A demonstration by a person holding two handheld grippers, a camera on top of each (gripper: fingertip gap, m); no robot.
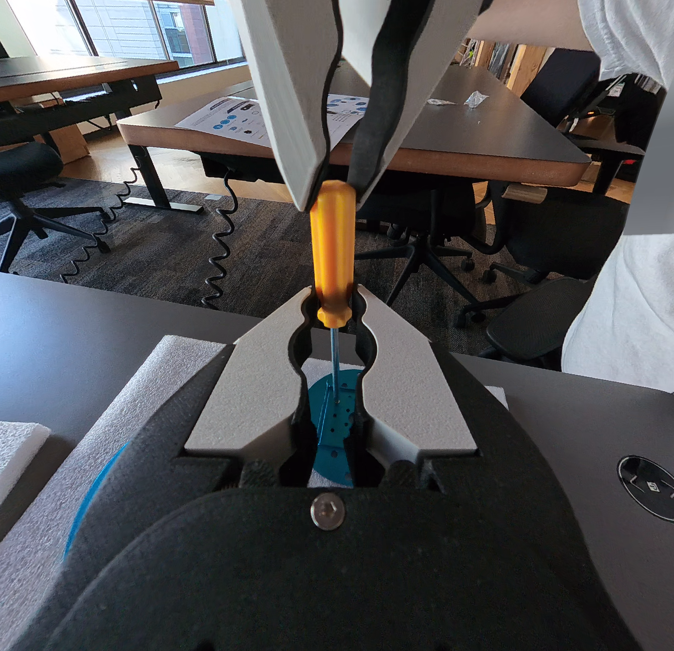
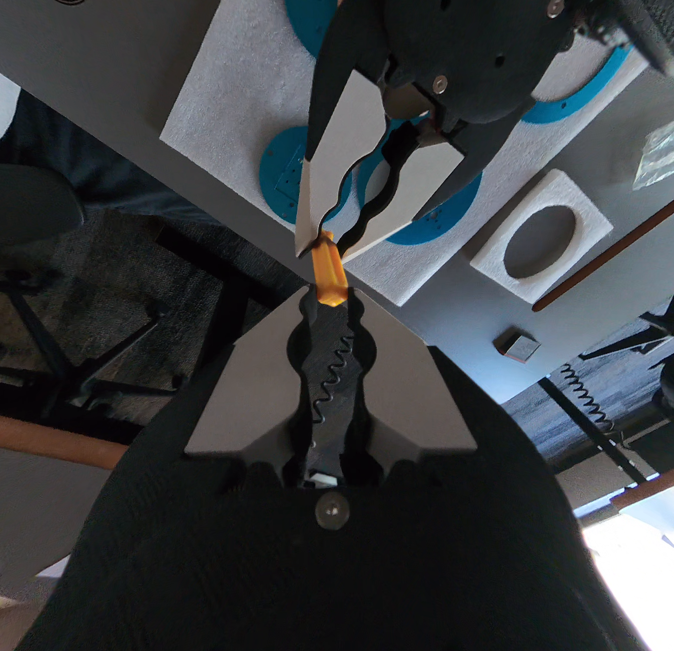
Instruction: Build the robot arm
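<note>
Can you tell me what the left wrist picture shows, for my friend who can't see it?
An orange-handled screwdriver stands upright, gripped low by the left gripper and at its top by the right gripper. Its thin metal tip rests on a blue metal disc with holes, which lies on white foam.

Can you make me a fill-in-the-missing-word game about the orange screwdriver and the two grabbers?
1. Both the left gripper and the right gripper pinch the handle of the orange ____.
2. The screwdriver tip rests on a round plate coloured ____.
3. That plate lies on a sheet of white ____.
4. The right gripper holds the handle's ____ end.

Missing words: screwdriver; blue; foam; top
</note>
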